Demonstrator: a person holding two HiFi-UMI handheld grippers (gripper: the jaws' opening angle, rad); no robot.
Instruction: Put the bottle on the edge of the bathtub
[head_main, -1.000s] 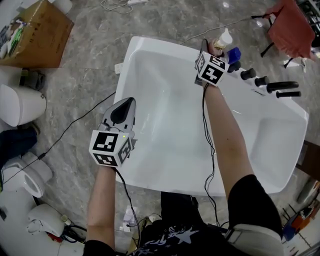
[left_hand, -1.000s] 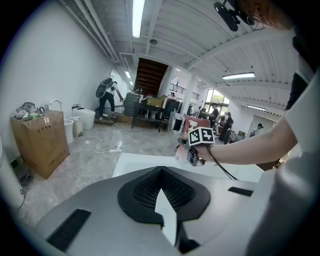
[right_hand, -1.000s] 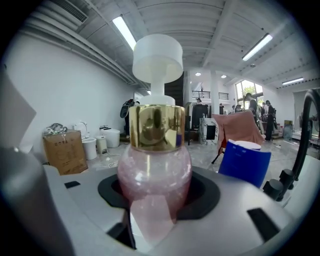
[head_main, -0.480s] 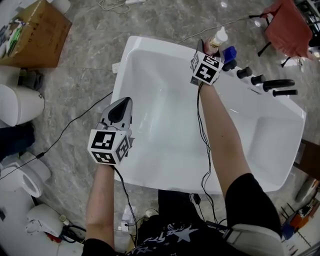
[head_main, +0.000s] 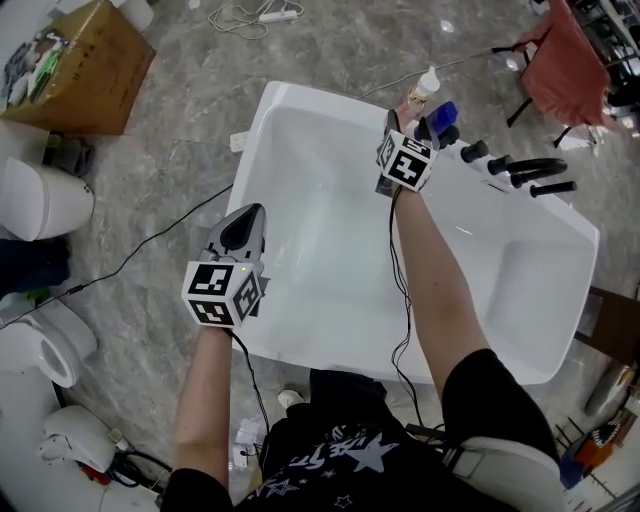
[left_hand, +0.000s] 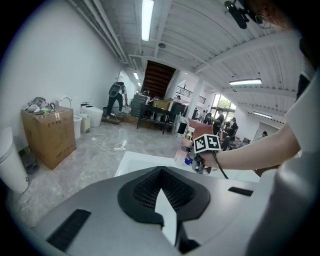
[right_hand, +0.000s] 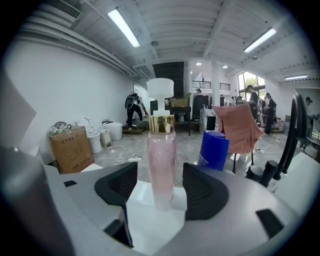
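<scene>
A tall pink bottle (right_hand: 161, 160) with a gold collar and a white cap stands upright on the far rim of the white bathtub (head_main: 300, 96). In the head view the bottle (head_main: 423, 89) shows just beyond my right gripper (head_main: 409, 116). My right gripper (right_hand: 161, 182) has a jaw on each side of the bottle and its jaws are opening, with a gap on both sides of the glass. Over the tub's left rim my left gripper (head_main: 250, 215) is shut and holds nothing; in its own view the left gripper (left_hand: 161, 195) points toward the right hand.
A blue bottle (head_main: 443, 113) stands on the rim right beside the pink one, then black tap knobs (head_main: 476, 151) and a black spout (head_main: 538, 168). A cardboard box (head_main: 82, 62), a white toilet (head_main: 42, 206) and a red-draped chair (head_main: 568, 68) stand on the marble floor.
The right gripper has drawn back a little from the bottle, which stays upright on the rim. The left gripper has hardly moved.
</scene>
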